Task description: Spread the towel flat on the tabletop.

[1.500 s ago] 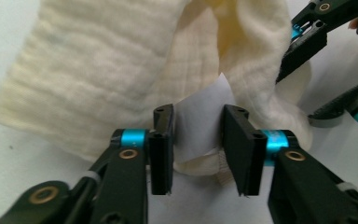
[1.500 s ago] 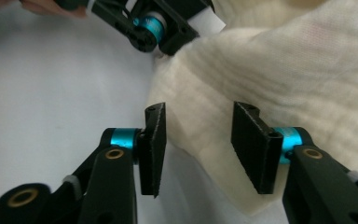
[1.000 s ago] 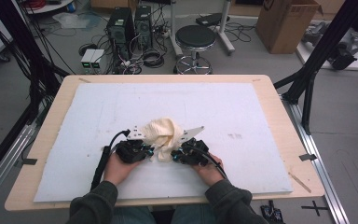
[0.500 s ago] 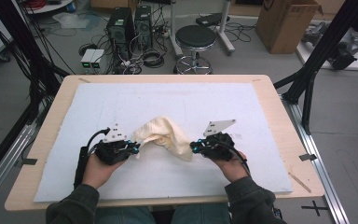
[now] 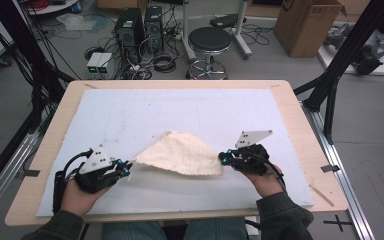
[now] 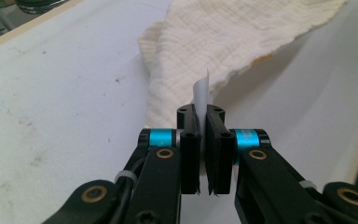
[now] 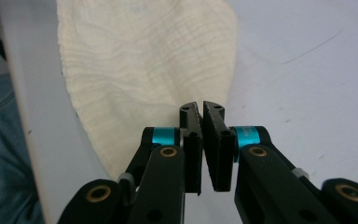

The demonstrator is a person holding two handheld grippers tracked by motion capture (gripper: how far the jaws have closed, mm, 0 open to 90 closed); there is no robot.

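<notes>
A cream waffle-weave cloth (image 5: 180,155) hangs stretched between my two grippers above the white mat (image 5: 190,110). My left gripper (image 5: 126,168) is shut on the cloth's left corner; in the left gripper view a small white tag (image 6: 200,91) sticks up from between the closed jaws and the cloth (image 6: 233,42) spreads away beyond. My right gripper (image 5: 222,159) is shut on the right corner; in the right gripper view its jaws (image 7: 201,112) pinch the cloth's edge, and the cloth (image 7: 144,70) drapes off to the left.
The mat lies on a wooden table (image 5: 300,125). Beyond the far edge stand a black stool (image 5: 209,42), computer towers (image 5: 140,25) and cables on the floor. A cardboard box (image 5: 307,22) sits at the back right. The person's lap (image 7: 4,154) shows below the table edge.
Both grippers have moved apart, left gripper leftwards and right gripper rightwards, and risen. The bunched cloth between them has been pulled out into a wide, taut sheet.
</notes>
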